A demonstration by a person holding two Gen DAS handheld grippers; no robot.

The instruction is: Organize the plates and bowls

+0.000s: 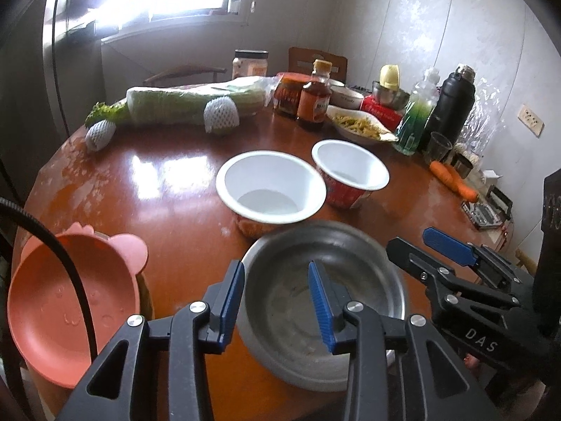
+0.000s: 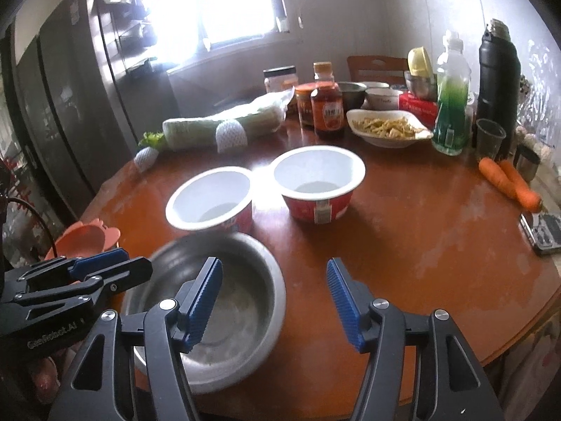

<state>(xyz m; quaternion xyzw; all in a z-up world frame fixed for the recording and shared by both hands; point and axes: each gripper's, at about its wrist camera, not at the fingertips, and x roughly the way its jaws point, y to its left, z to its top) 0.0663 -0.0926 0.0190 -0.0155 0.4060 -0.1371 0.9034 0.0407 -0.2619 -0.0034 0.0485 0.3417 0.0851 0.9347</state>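
A steel bowl (image 1: 326,301) (image 2: 231,298) sits at the near edge of the round brown table (image 1: 157,193) (image 2: 420,231). Two white paper bowls with red sides stand just behind it, one on the left (image 1: 270,189) (image 2: 210,196) and one on the right (image 1: 350,172) (image 2: 317,179). A pink plate with ears (image 1: 66,301) (image 2: 84,238) sits at the table's left edge. My left gripper (image 1: 277,298) is open, its jaws straddling the steel bowl's left rim. My right gripper (image 2: 275,301) is open, its jaws straddling the bowl's right rim; it also shows in the left wrist view (image 1: 434,252).
At the back stand a wrapped cabbage (image 1: 189,105) (image 2: 224,126), sauce jars and a bottle (image 1: 313,100) (image 2: 328,108), a dish of food (image 1: 361,124) (image 2: 385,128), a green bottle (image 2: 450,105), a black flask (image 2: 498,70) and carrots (image 2: 508,179). A fridge (image 2: 63,105) stands left.
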